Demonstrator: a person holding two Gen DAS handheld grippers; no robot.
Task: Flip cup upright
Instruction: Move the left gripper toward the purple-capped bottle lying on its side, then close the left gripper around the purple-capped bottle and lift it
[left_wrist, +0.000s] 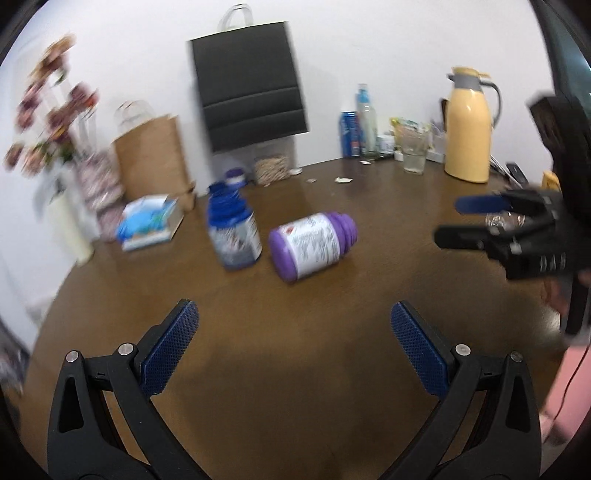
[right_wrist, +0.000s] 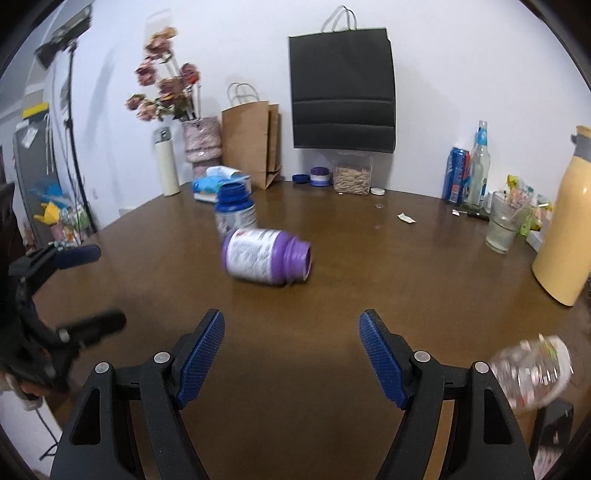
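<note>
A purple container (left_wrist: 310, 245) (right_wrist: 264, 258) with a white label lies on its side mid-table on the brown table (left_wrist: 406, 206), its open mouth facing right in the right wrist view. Just behind it stands an upright blue bottle (left_wrist: 232, 232) (right_wrist: 234, 210). My left gripper (left_wrist: 295, 314) (right_wrist: 99, 288) is open and holds nothing, a short way in front of the purple container. My right gripper (right_wrist: 291, 321) (left_wrist: 448, 220) is also open and holds nothing, in front of the container and to its right.
A blurred clear plastic bottle (right_wrist: 532, 373) lies right of my right gripper. A yellow thermos (right_wrist: 565, 229), a glass (right_wrist: 504, 221), a can and a bottle stand at the back right. A black bag (right_wrist: 341, 88), a brown bag (right_wrist: 251, 140), a flower vase (right_wrist: 201, 144) and a tissue box line the wall.
</note>
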